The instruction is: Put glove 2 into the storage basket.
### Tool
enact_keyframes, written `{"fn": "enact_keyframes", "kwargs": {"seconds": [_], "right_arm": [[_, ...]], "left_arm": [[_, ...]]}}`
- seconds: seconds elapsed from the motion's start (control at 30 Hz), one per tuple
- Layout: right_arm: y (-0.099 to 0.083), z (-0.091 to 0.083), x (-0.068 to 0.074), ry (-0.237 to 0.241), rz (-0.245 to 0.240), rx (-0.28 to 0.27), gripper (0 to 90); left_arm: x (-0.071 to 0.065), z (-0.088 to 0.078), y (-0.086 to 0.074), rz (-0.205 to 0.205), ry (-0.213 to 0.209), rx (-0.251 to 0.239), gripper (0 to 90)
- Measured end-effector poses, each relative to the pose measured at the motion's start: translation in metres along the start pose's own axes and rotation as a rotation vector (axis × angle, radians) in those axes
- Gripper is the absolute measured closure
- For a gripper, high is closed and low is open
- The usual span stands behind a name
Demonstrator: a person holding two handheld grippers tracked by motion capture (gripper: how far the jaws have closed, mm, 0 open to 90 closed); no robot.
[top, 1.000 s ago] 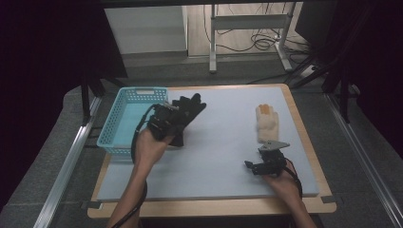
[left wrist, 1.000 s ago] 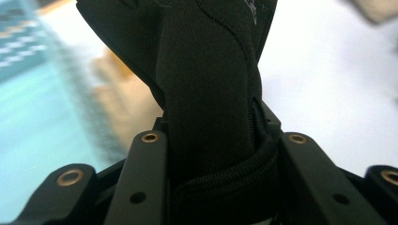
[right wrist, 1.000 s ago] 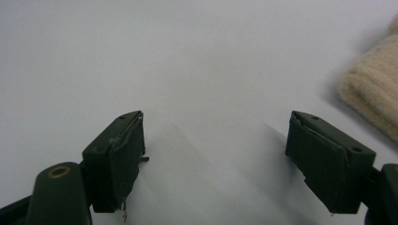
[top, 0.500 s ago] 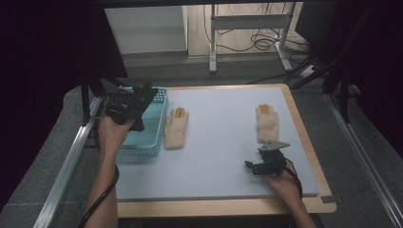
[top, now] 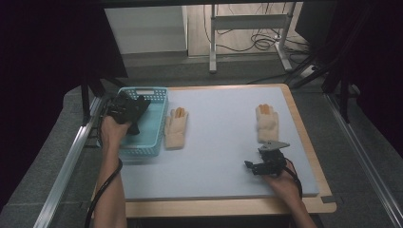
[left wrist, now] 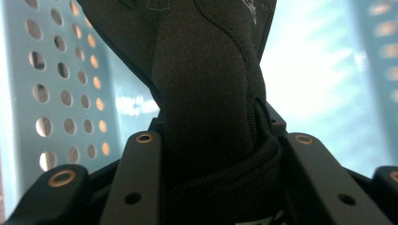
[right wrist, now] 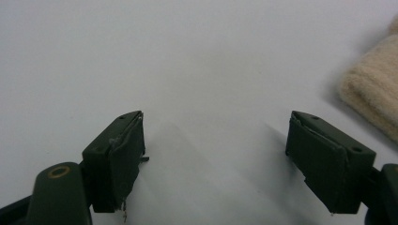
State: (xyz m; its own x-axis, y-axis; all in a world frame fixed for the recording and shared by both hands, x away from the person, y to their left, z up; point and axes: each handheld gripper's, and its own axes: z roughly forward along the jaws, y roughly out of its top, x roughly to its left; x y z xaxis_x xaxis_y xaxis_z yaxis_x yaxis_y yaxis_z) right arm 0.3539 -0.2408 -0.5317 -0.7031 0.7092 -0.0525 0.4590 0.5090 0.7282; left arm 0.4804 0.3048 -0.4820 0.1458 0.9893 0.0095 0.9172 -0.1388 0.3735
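Observation:
A black glove [left wrist: 206,84] hangs in my left gripper [left wrist: 211,154], its cuff squeezed between the two jaws. The jaws have just been opening slightly, and the glove is still between them. In the high view, my left gripper [top: 127,110] holds the black glove [top: 136,124] over the blue perforated basket [top: 153,90] at the table's left. A cream glove [top: 175,128] lies flat beside the basket. Another cream glove [top: 266,122] lies at the right. My right gripper [top: 250,166] rests on the mat below it, open, with nothing between its jaws [right wrist: 216,150].
A pale blue mat [top: 218,142] covers the wooden table. The basket's holed wall [left wrist: 61,79] is close behind the black glove. A cream glove's edge [right wrist: 371,89] lies just right of my right gripper. Metal rails run along both table sides.
My left hand carried the black glove leftward from the mat to over the basket and sank lower. The cream glove beside the basket came into sight. The right hand stayed still.

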Motion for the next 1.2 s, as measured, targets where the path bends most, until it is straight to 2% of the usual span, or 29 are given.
{"fn": "enact_keyframes", "kwargs": {"seconds": [0.07, 0.13, 0.23, 0.3, 0.43, 0.47, 0.5, 0.53, 0.57, 0.63, 0.67, 0.7, 0.77, 0.83, 0.87, 1.0, 1.13, 1.17, 1.2], "right_arm": [[0.000, 0.000, 0.000, 0.000, 0.000, 0.000, 19.6], [0.000, 0.000, 0.000, 0.000, 0.000, 0.000, 19.6], [0.000, 0.000, 0.000, 0.000, 0.001, 0.000, 19.6], [0.000, 0.000, 0.000, 0.000, 0.000, 0.000, 19.6], [0.000, 0.000, 0.000, 0.000, 0.000, 0.000, 19.6], [0.000, 0.000, 0.000, 0.000, 0.000, 0.000, 19.6], [0.000, 0.000, 0.000, 0.000, 0.000, 0.000, 19.6], [0.000, 0.000, 0.000, 0.000, 0.000, 0.000, 19.6], [0.000, 0.000, 0.000, -0.001, 0.000, 0.000, 19.6], [0.000, 0.000, 0.000, -0.001, -0.001, 0.000, 19.6], [0.000, 0.000, 0.000, -0.001, -0.001, 0.000, 19.6], [0.000, 0.000, 0.000, -0.001, -0.001, 0.000, 19.6], [0.000, 0.000, 0.000, -0.001, 0.000, 0.000, 19.6], [0.000, 0.000, 0.000, -0.001, 0.000, 0.000, 19.6], [0.000, 0.000, 0.000, -0.001, -0.001, 0.000, 19.6], [0.000, 0.000, 0.000, -0.001, -0.001, 0.000, 19.6], [0.000, 0.000, 0.000, -0.001, -0.001, 0.001, 19.6], [0.000, 0.000, 0.000, -0.001, -0.001, 0.001, 19.6], [0.000, 0.000, 0.000, -0.001, 0.000, 0.001, 19.6]], "left_arm": [[0.004, 0.007, 0.002, -0.001, 0.036, 0.039, 62.5], [0.008, 0.013, 0.003, -0.013, 0.046, 0.067, 60.9], [0.010, 0.017, 0.002, -0.021, 0.045, 0.093, 49.6], [0.010, 0.017, 0.001, -0.006, 0.053, 0.096, 34.4], [0.010, 0.010, -0.001, 0.004, 0.039, 0.080, 22.2], [0.009, 0.004, -0.002, 0.012, 0.014, 0.060, 19.1], [0.009, 0.004, -0.002, 0.012, 0.014, 0.060, 17.6], [0.010, -0.002, -0.003, 0.010, -0.007, 0.037, 17.6], [0.011, -0.010, -0.005, 0.011, -0.031, 0.012, 12.1], [0.012, -0.014, -0.006, 0.013, -0.027, -0.002, 9.4], [0.012, -0.022, -0.009, 0.012, -0.033, -0.038, 7.7], [0.012, -0.022, -0.009, 0.012, -0.033, -0.038, 6.2], [0.011, -0.038, -0.015, 0.022, -0.120, -0.119, 5.1], [0.008, -0.046, -0.019, 0.033, -0.166, -0.171, 4.5], [0.004, -0.050, -0.022, 0.046, -0.184, -0.195, 3.7], [-0.011, -0.058, -0.031, 0.097, -0.198, -0.249, 1.7], [-0.029, -0.065, -0.042, 0.151, -0.236, -0.329, 1.0], [-0.029, -0.065, -0.042, 0.151, -0.236, -0.329, 0.9], [-0.044, -0.070, -0.050, 0.188, -0.244, -0.370, 0.9]]}}
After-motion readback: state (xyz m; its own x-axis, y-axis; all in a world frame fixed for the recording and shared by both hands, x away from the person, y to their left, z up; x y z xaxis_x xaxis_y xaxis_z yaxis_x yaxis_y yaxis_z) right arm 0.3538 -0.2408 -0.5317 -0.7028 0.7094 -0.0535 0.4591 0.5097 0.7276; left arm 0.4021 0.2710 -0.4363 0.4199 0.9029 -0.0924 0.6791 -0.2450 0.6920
